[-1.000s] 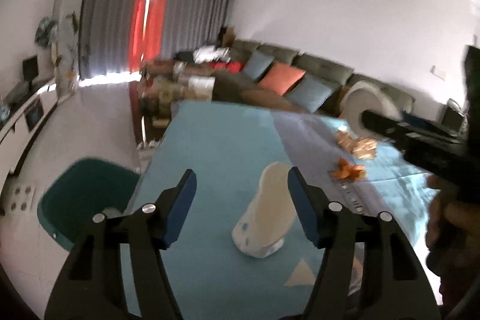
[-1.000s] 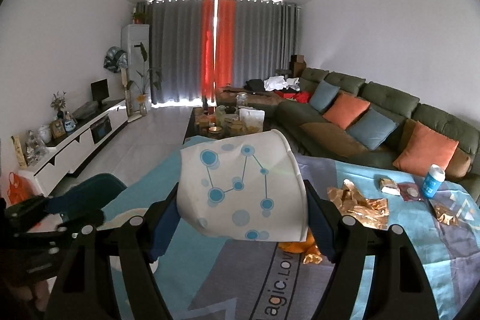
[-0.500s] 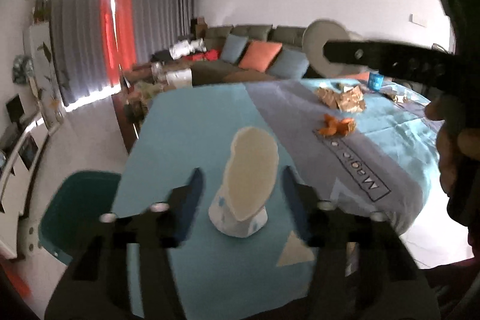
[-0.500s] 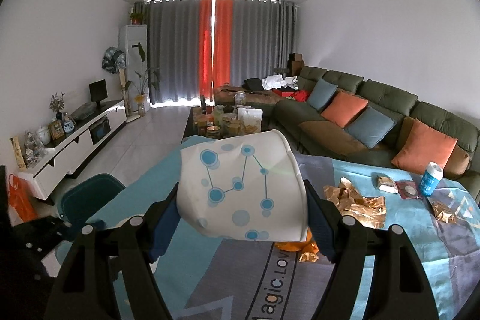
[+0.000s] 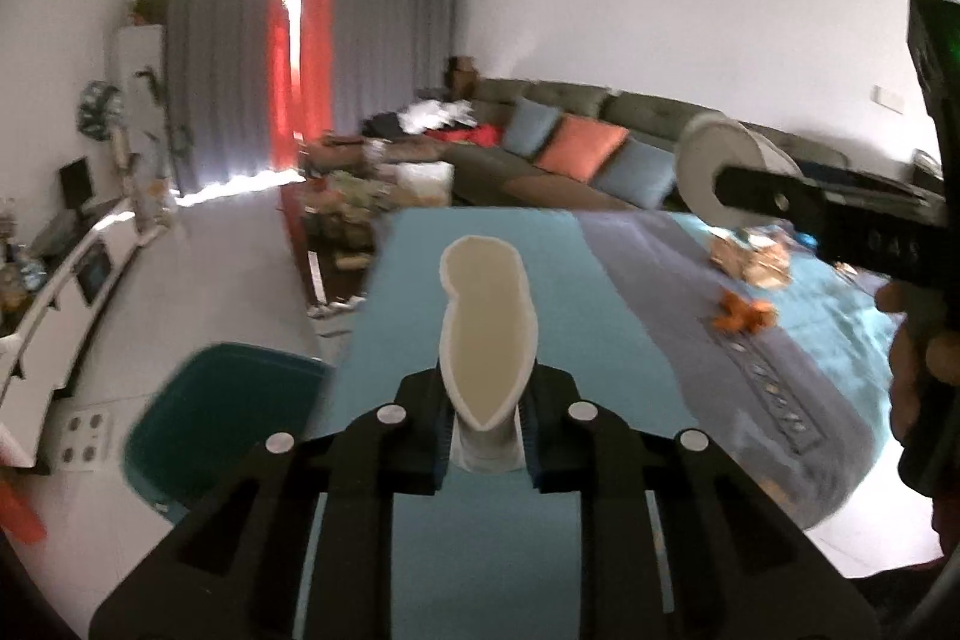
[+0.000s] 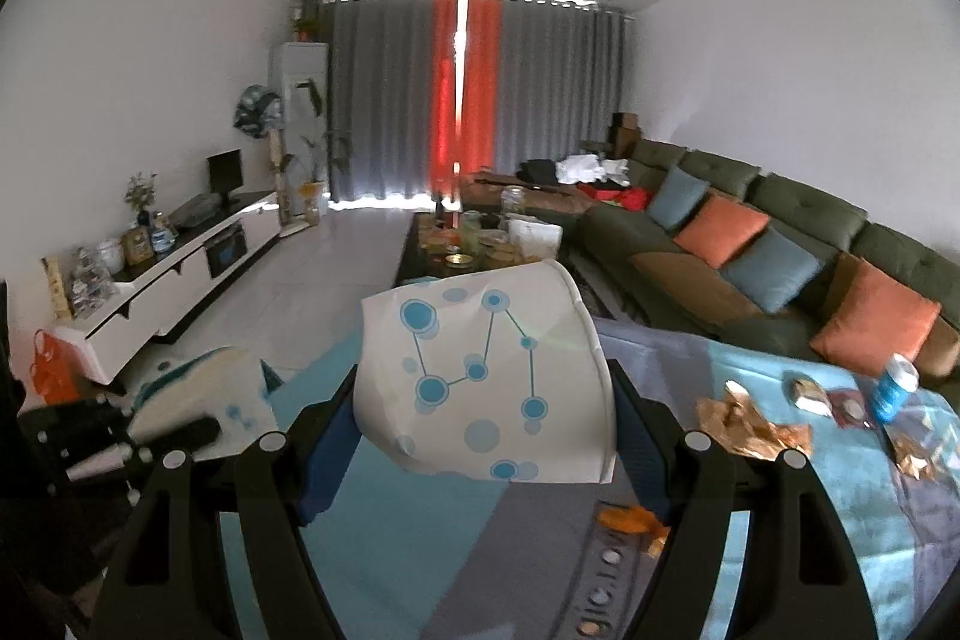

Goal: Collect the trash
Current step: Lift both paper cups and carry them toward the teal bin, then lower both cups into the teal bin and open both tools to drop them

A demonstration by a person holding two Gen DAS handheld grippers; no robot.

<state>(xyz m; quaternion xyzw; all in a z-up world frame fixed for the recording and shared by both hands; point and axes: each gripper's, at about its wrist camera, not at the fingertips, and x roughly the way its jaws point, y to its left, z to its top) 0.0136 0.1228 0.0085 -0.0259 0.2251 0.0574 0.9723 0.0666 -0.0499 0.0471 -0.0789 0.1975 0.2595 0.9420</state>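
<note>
Squashed paper cup pinched flat between the left gripper pads over the blue tablecloth, jaws just closed in on it, mouth pressed to a narrow slit. Second paper cup, white with blue dots and lines, clamped on its side across the wide-set right gripper, rim up and to the right. Teal bin on the floor just off the table's left edge. Gold wrappers, an orange scrap and a blue can lying further right on the cloth. Beyond the table a cluttered coffee table, a green sofa with cushions, grey and red curtains
</note>
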